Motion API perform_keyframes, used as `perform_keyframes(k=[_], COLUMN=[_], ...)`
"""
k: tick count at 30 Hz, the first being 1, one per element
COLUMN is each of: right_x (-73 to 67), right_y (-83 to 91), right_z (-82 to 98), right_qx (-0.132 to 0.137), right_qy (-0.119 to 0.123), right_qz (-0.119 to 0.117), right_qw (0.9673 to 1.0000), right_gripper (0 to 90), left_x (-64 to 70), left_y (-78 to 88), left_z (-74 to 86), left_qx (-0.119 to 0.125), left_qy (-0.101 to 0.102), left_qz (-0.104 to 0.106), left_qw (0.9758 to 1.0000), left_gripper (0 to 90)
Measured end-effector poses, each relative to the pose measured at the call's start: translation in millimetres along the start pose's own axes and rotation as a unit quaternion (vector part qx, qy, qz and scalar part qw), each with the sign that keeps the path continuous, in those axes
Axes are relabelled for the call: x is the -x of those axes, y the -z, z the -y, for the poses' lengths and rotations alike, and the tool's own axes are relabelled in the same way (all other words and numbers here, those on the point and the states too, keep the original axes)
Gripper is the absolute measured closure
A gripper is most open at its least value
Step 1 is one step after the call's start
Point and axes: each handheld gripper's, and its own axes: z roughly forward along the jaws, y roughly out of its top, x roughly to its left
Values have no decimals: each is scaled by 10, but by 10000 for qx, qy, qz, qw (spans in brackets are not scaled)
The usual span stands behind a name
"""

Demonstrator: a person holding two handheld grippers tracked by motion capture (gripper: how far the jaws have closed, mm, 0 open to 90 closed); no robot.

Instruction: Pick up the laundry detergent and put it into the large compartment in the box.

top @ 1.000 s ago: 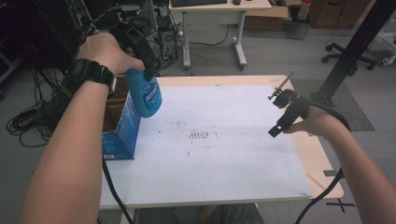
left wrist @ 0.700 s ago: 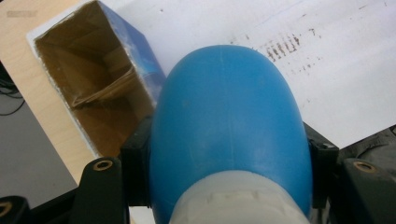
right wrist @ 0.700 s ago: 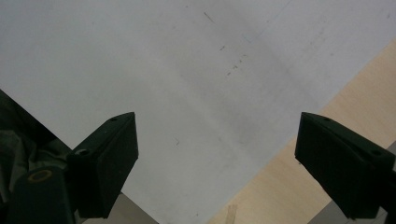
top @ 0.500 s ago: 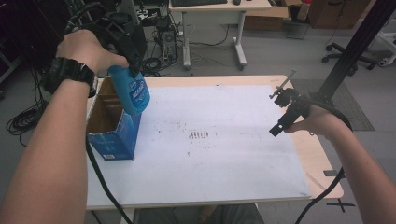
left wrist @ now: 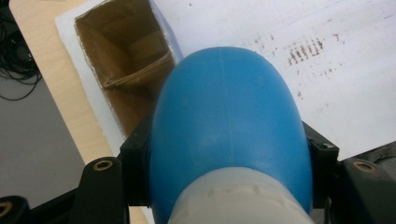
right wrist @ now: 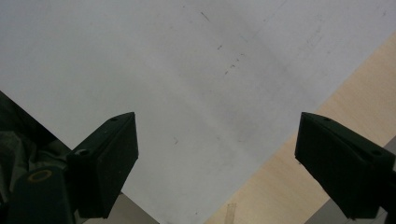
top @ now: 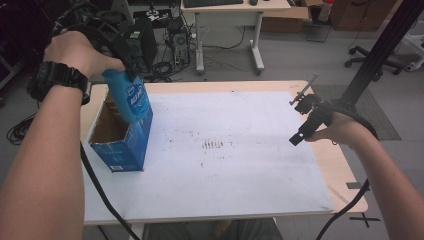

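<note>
1. Bottle (top: 129,97), blue with a white cap end, is clamped in my left gripper (top: 117,47); its base points down toward the open box (top: 120,142), and in the high view it hangs over the box's right-hand rim, not yet inside.

2. Seen along my left gripper's black jaws, the bottle's (left wrist: 226,135) rounded body sits squeezed between them, both pads pressing its sides; the cardboard mouth of the box (left wrist: 126,56) lies just beyond and a little to the side, empty as far as I can see down into it.

3. My right gripper (top: 306,117) hangs well apart from the box, over the far right edge of the white sheet (top: 240,165) that covers the table (top: 345,175); its jaws stand wide with nothing between them, only the sheet (right wrist: 187,70) and a strip of wood (right wrist: 299,154) below.

4. Done so far, I judge: the bottle is picked up, held firm and brought to the box; the box stands upright on the sheet's left part with its top open.

5. Left to do, as I read it: centre the bottle over the opening, lower it in base first, then let go; I would mind the near wall of the box, since the bottle overlaps that rim and could catch or tip the box.
</note>
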Motion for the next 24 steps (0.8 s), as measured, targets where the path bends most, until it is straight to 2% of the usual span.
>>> perform_keyframes(k=[14,24], right_x=[9,18], right_y=[-20,-46], right_z=[14,17], right_qx=[-14,-36], right_qy=[-24,-23], right_qz=[-7,-14], right_qw=[10000,10000], right_gripper=[132,132], left_x=[-198,-340], left_y=[-23,-59], left_z=[90,158], left_qx=[3,-23], left_qy=[280,504], left_qz=[33,-57], left_qw=[9996,9987], left_gripper=[378,378])
